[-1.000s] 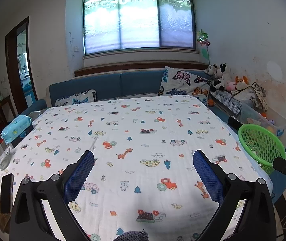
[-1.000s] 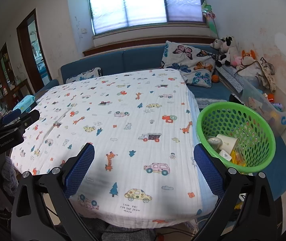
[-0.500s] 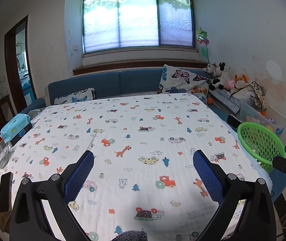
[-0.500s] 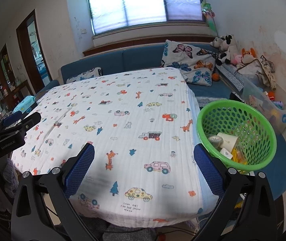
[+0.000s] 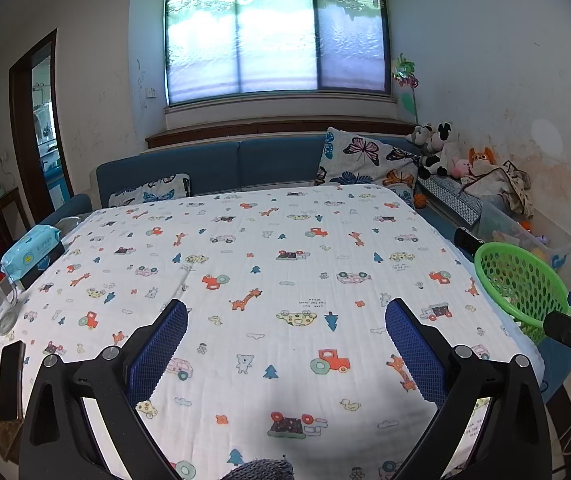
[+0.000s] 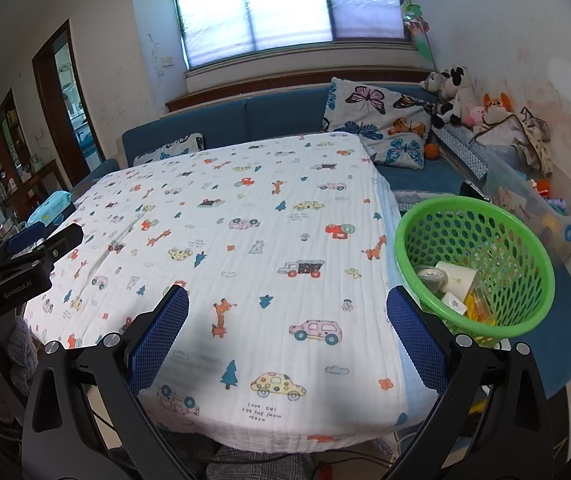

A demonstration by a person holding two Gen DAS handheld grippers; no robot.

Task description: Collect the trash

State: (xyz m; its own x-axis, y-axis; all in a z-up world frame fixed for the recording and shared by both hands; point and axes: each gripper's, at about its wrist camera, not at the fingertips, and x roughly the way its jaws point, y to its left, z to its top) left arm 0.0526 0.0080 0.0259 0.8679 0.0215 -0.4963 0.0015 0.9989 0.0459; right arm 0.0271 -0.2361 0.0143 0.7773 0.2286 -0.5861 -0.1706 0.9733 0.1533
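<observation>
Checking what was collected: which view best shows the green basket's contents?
The right wrist view: it looks down into the green basket, showing the tape roll and paper cup. The left wrist view shows only its meshed side.

A white cloth (image 5: 285, 272) printed with small orange, red and teal cars, giraffes, tractors and trees is spread over the desk. A bright green perforated basket (image 6: 525, 240), seen beside the desk's right edge, is filled with white, grey and yellow trash (image 6: 455, 284). Both the left tongs (image 5: 285, 344) and the right tongs (image 6: 285, 340) are finished in black with blue textured pads. A deep blue sofa (image 5: 221, 168) is lined with white cushions (image 5: 365, 160) patterned in purple, orange and blue butterflies. A pale blue wipes pack (image 5: 31, 250) is shown at the desk's left edge. The walls are painted white, with an orange-stained patch (image 5: 557, 176) at right.
</observation>
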